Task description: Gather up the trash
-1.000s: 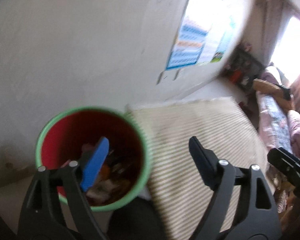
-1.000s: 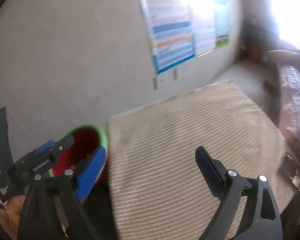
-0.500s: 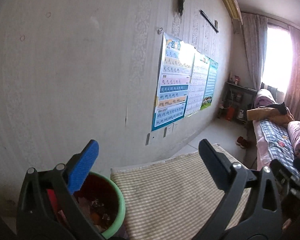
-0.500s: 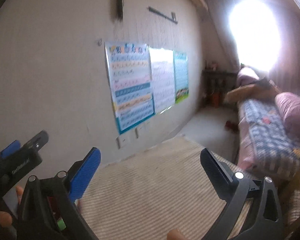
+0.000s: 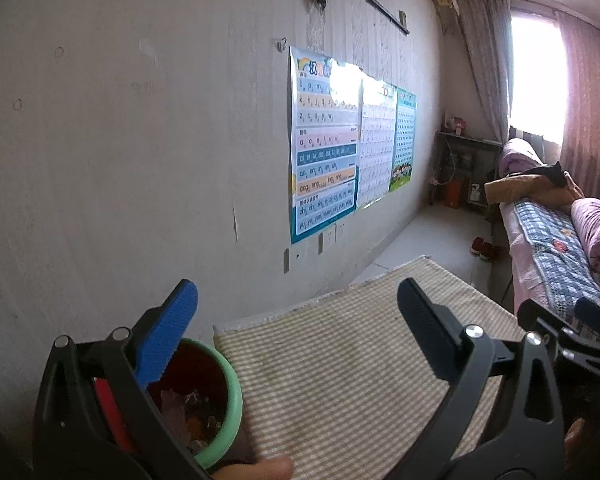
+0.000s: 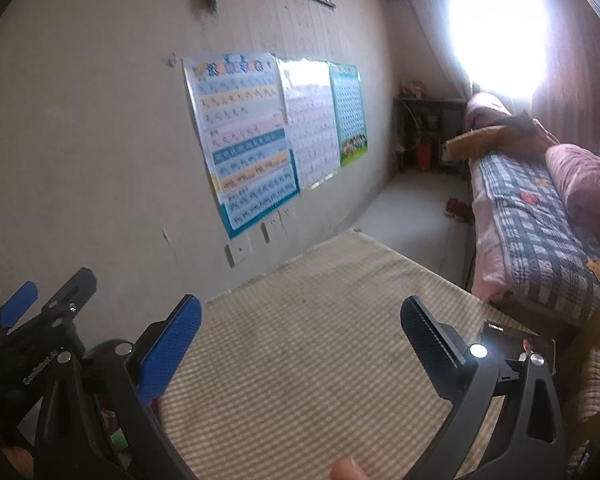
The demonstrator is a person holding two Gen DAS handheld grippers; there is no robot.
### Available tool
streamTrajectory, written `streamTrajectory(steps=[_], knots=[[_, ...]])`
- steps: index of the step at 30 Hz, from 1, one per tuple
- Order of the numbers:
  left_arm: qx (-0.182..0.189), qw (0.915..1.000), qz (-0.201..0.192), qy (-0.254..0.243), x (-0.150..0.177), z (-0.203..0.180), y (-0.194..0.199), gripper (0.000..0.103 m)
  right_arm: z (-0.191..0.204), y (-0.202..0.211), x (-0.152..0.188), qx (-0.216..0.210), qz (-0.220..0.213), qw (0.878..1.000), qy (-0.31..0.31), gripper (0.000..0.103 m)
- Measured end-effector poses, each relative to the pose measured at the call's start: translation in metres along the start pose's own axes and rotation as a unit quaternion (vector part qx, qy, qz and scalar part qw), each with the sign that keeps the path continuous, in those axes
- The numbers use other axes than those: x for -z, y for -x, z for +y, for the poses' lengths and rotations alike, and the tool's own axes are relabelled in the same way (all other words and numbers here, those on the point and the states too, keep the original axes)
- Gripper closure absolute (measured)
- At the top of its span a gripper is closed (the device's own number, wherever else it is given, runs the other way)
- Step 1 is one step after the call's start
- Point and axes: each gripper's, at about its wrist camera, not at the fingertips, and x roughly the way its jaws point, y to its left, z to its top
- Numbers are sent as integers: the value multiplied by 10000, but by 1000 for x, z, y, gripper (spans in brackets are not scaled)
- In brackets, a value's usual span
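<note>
Daylight comes from the window [image 6: 500, 28], which is blown out white with glare. The right view is soft; fisheye bends the wall [image 5: 140, 140].

A pale, scuffed wall [image 5: 140, 160] runs along the left, hung with three bright learning charts [image 5: 324, 152] side by side above a few wall sockets [image 6: 238, 252], and a striped beige rug [image 5: 360, 360] covers the grey floor [image 5: 432, 232] beside it. Along the right stands a bed [image 6: 540, 232] under a blue checked quilt with pink bedding piled on it, and a pair of red shoes [image 5: 482, 247] lies at its near side. At the far end, a small dark shelf unit [image 5: 464, 168] sits in the corner beside a window [image 5: 536, 76] whose glare pours in between pinkish curtains [image 5: 588, 112].
</note>
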Motion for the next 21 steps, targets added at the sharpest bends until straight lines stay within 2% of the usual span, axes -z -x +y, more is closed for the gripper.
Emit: streamTrajectory(steps=[8, 21], knots=[[2, 9997, 231, 30, 5, 0, -3, 5, -10, -5, -2, 173, 177, 9996, -99, 7], [9, 9995, 301, -39, 10, 0, -3, 5, -8, -4, -3, 187, 204, 9996, -76, 7]])
